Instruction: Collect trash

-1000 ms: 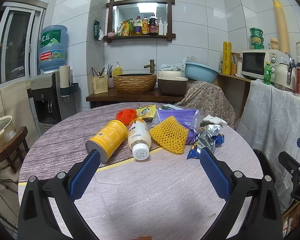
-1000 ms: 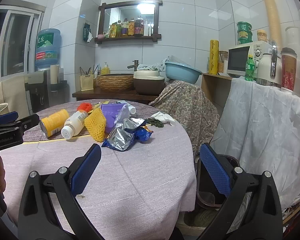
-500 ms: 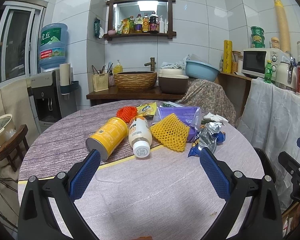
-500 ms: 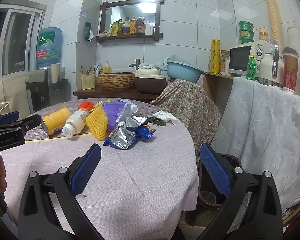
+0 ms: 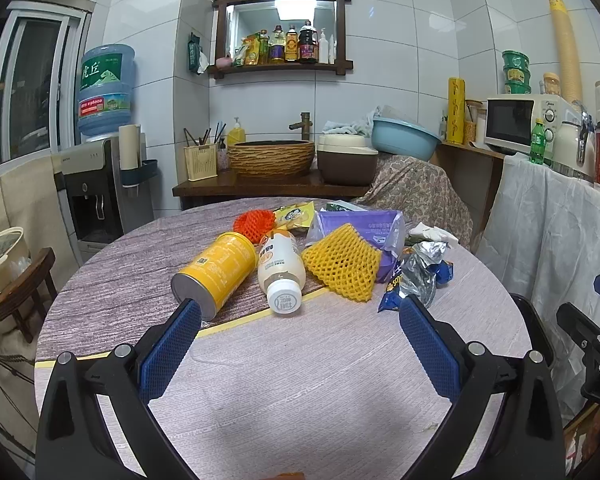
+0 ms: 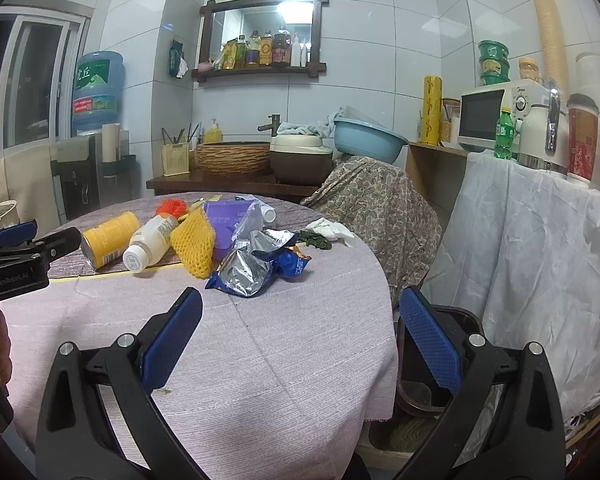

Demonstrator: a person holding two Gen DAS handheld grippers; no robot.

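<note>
Trash lies in a heap on the round table: a yellow can on its side, a white bottle, a yellow foam net, an orange net, a purple packet, a crumpled blue-and-silver snack bag and white tissue. My left gripper is open and empty, just short of the heap. My right gripper is open and empty over the table's right edge, near the snack bag. A dark bin stands on the floor beside the table.
A cloth-draped counter with a microwave is on the right. A wooden sink shelf and a water dispenser stand behind the table. A small wooden stool is at the left. The left gripper shows in the right wrist view.
Both grippers have moved slightly forward toward the trash heap, which looks a little closer. Both stay open and empty.
</note>
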